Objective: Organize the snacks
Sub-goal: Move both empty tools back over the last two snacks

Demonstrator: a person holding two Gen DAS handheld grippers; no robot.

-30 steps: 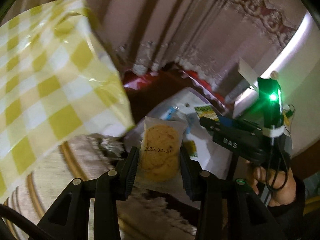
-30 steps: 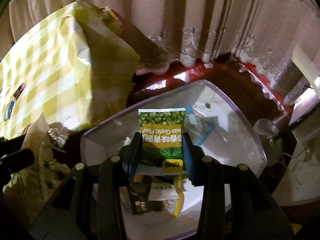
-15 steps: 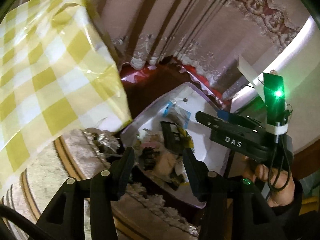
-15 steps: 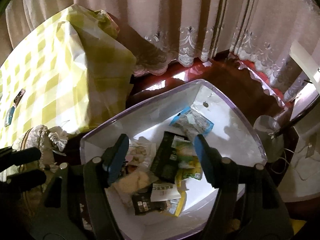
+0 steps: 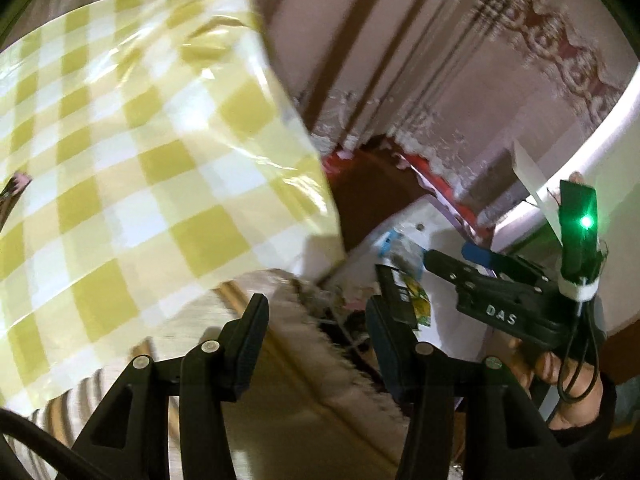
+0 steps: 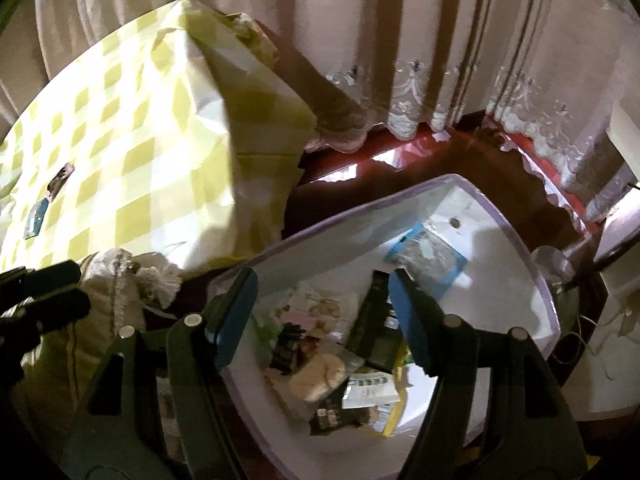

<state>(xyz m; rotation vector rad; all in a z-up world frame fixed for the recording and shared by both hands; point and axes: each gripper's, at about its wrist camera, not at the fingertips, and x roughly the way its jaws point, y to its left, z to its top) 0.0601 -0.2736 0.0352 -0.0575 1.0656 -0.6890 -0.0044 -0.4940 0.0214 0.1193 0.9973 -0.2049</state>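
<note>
Both snacks dropped into bin (image 6: 516, 232)

Pale lace-hemmed curtains (image 6: 400, 60) hang behind a glossy dark-red wooden floor (image 6: 400, 168); a yellow-checked tablecloth (image 6: 132, 152) drapes the table at left.

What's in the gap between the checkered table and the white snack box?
In the right wrist view, only dark red glossy floor lies between the checkered tablecloth and the white box.

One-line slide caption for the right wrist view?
Open right gripper above the white bin of snack packets.
</note>
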